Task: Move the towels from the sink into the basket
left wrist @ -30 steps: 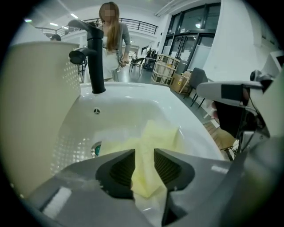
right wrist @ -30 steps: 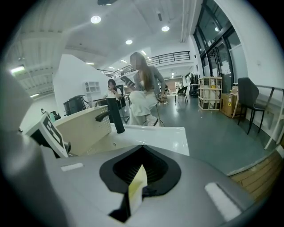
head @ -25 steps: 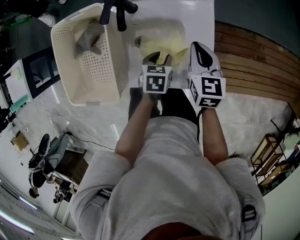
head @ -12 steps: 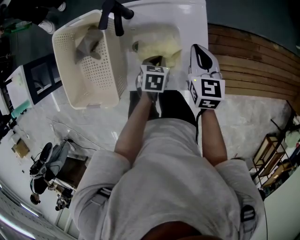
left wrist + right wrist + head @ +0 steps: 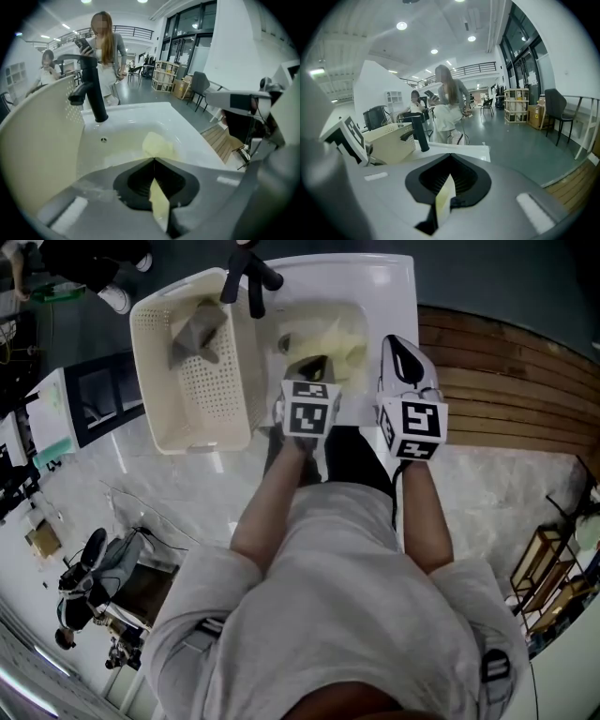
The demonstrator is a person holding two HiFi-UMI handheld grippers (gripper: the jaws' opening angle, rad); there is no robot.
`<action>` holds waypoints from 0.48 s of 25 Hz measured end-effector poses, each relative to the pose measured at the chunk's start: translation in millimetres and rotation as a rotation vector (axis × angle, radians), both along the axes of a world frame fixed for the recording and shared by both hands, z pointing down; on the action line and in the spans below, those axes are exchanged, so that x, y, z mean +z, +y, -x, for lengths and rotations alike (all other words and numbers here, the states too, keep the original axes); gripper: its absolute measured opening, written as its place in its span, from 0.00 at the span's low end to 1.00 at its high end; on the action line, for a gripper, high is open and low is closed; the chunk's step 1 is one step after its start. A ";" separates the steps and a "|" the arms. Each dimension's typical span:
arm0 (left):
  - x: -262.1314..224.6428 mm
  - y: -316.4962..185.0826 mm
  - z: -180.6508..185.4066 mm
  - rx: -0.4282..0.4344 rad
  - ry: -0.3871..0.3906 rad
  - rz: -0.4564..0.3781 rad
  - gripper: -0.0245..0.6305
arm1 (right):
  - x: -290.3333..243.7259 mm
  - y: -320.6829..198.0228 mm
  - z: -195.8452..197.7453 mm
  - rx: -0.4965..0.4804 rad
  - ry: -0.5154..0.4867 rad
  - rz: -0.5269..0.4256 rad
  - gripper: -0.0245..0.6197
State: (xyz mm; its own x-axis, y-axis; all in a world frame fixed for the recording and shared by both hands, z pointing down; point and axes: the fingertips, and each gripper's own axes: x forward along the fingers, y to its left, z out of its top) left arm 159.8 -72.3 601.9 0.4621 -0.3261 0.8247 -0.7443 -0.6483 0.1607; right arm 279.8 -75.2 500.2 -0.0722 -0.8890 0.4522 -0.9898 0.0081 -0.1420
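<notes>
- Nearest, the left tongs (image 5: 153, 160) have just been closing and are now pinched together on a fold of the yellow towel (image 5: 158, 144). A strip of the cloth runs back through the seam between the jaws.
- Beside them, the right tongs (image 5: 450, 158) are also together. A pale strip shows in their seam, but I cannot tell whether it is cloth or part of the tool. No towel shows beyond their tips.
- Just past the left tips, the rest of the yellow towel lies heaped in the white sink (image 5: 394, 287), drawn up in a peak towards the grip.
- As a judgement, the towel is soft, limp and light. It will sag and trail below whatever point is held, and nothing in it can break. Whether it is wet, and so heavier, cannot be told.
- The best hold is a raised fold near the middle of the heap, with a good bite of cloth. A thin edge or corner could slide out between smooth jaws.
- To the left, touching the sink's side, stands the cream perforated basket (image 5: 159, 381), with a grey towel (image 5: 195, 329) already in it.
- Farthest, the black faucet (image 5: 91, 89) rises at the back of the sink near the basket wall. A dangling end could catch on it as the towel crosses.
</notes>
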 end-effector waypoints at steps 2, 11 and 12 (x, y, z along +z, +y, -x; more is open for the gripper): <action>-12.6 -3.0 -0.2 0.001 0.010 -0.028 0.07 | -7.0 -0.4 3.6 -0.003 0.001 -0.012 0.05; -66.3 -15.4 -0.7 -0.020 0.064 -0.140 0.07 | -38.7 -1.2 17.4 -0.036 0.025 -0.065 0.05; -73.4 -17.1 -0.8 -0.022 0.071 -0.154 0.07 | -43.4 -1.8 18.6 -0.039 0.028 -0.071 0.05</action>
State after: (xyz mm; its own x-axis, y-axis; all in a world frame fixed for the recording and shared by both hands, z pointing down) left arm 160.6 -89.4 528.5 0.5091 -0.4567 0.7296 -0.7488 -0.6529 0.1138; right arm 261.2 -77.0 456.8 -0.0951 -0.9157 0.3903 -0.9922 0.0555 -0.1116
